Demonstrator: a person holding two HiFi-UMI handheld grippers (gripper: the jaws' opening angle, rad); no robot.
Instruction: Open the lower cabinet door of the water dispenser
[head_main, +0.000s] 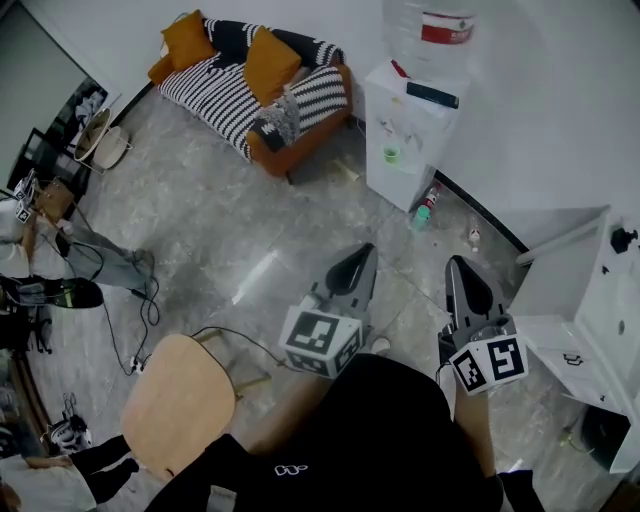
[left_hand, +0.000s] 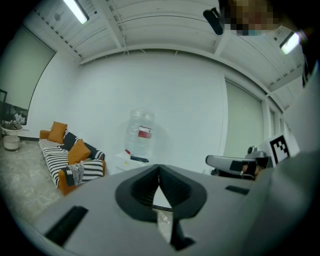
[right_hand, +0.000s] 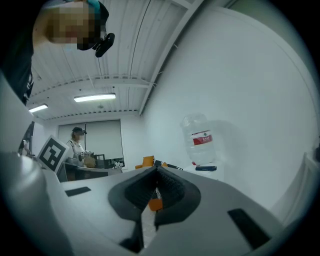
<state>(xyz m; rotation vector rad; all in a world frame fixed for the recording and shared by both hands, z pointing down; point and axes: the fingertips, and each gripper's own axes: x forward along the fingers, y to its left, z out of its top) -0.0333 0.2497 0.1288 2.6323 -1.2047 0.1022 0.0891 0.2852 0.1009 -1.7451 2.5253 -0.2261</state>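
The white water dispenser (head_main: 408, 132) stands against the far wall with a clear bottle (head_main: 432, 26) on top; its lower cabinet door (head_main: 396, 186) looks closed. It also shows far off as the dispenser (left_hand: 131, 160) under its bottle (left_hand: 141, 131), and the bottle (right_hand: 200, 142) appears again in the right gripper view. My left gripper (head_main: 362, 252) and right gripper (head_main: 458, 266) hover side by side over the floor, well short of the dispenser. Both are shut with nothing in them: the left gripper (left_hand: 159, 168) and right gripper (right_hand: 156, 170) show tips meeting.
A striped sofa (head_main: 250, 80) with orange cushions sits left of the dispenser. Small bottles (head_main: 427, 206) lie on the floor by its base. A white cabinet (head_main: 590, 310) stands at right, a wooden stool (head_main: 178, 400) at lower left, cables (head_main: 140, 300) across the floor.
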